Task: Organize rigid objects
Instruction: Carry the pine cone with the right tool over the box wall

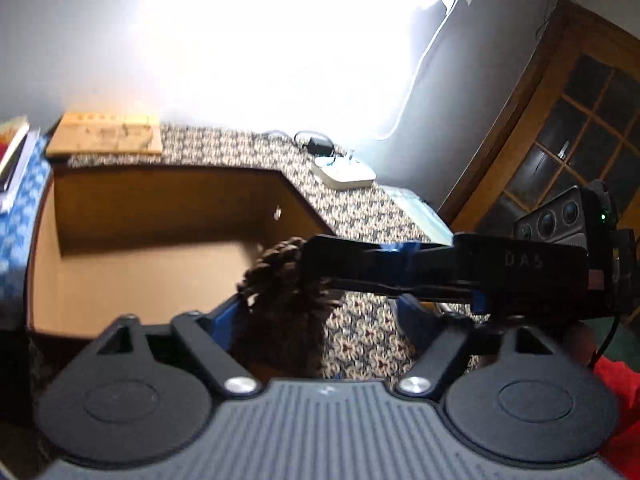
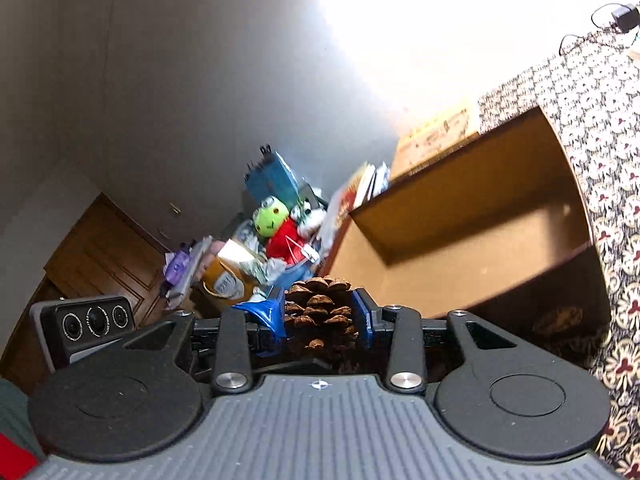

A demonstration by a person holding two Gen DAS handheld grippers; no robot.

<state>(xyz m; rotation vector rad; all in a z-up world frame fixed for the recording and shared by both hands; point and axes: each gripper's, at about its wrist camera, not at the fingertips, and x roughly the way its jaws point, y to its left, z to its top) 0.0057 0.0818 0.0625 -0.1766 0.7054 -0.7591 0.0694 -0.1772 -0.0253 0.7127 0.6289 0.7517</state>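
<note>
Right wrist view: right gripper (image 2: 320, 316) clamps a brown scaly pinecone (image 2: 320, 308); open brown cardboard box (image 2: 460, 248) looks empty, so placement remains; left gripper (image 1: 320, 320) spread wide, holding nothing.

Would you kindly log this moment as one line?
right tool: shut on pine cone | left tool: open | wooden box: open, beside pine cone

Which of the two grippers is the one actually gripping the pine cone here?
The right gripper: its blue pads press on both sides of the pine cone. The left gripper stands open, the cone just ahead of it, not pinched.
</note>
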